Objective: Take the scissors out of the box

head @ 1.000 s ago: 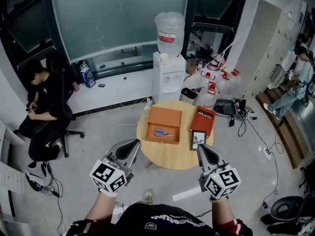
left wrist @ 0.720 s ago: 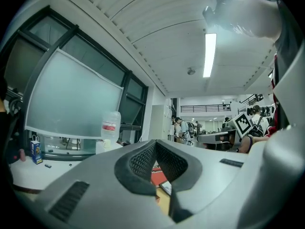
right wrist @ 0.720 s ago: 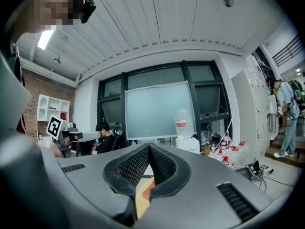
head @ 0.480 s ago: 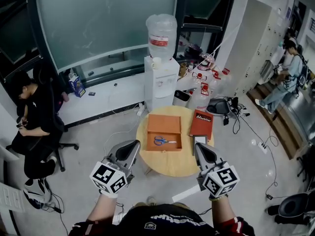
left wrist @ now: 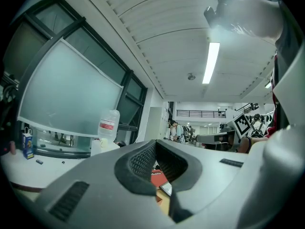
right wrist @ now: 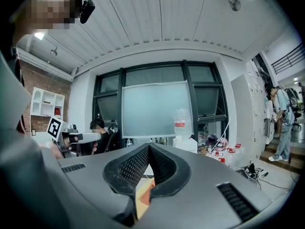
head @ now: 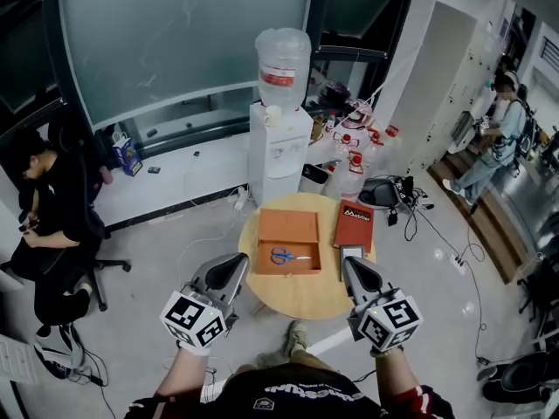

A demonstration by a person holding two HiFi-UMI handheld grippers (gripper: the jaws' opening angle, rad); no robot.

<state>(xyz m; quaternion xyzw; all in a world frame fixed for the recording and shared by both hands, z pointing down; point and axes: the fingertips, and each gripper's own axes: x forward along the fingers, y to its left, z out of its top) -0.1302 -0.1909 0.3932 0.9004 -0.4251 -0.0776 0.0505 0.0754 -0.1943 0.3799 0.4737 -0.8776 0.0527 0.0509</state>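
An open orange box [head: 286,241] lies on a round wooden table [head: 301,292], and blue-handled scissors [head: 287,256] rest inside it. Both grippers hover in the air short of the table's near edge, apart from the box. My left gripper [head: 238,264] sits at the table's near left with its jaws closed tip to tip and nothing between them [left wrist: 155,144]. My right gripper [head: 350,267] is at the near right, also shut and empty [right wrist: 148,148]. Through the right jaws a sliver of the orange box [right wrist: 144,194] shows.
A red book [head: 354,224] and a small dark framed item [head: 351,253] lie on the table to the right of the box. Behind the table stand a water dispenser [head: 281,138] and several bottles [head: 349,147]. A person sits at the left [head: 52,208]; cables and a bag [head: 384,192] lie to the right.
The person has stepped toward the table, carrying both grippers forward. The table sits slightly lower and more to the left in the head view. Both jaws stay closed.
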